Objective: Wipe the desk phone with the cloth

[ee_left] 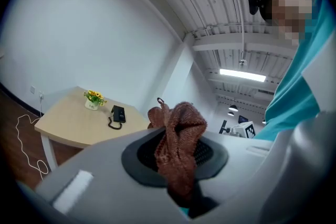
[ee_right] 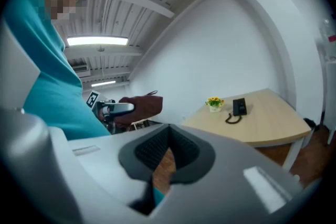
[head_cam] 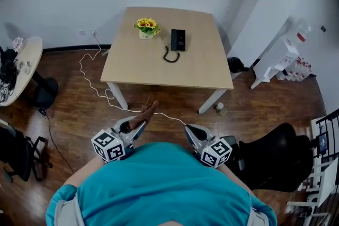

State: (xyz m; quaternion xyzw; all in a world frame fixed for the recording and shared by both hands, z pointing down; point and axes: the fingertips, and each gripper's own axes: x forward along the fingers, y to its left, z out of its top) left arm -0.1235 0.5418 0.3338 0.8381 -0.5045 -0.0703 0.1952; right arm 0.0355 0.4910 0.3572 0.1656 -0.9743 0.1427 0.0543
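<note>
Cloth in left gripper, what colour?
Reddish-brown, a coarse knitted cloth; clearest in the left gripper view.

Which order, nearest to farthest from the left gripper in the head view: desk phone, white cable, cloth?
1. cloth: pinched in the left gripper, sticking out ahead of its jaws.
2. white cable: on the floor just ahead, short of the table.
3. desk phone: on the table top toward its far side, right of the potted flowers.

All views share desk phone (head_cam: 178, 39) (distant).
</note>
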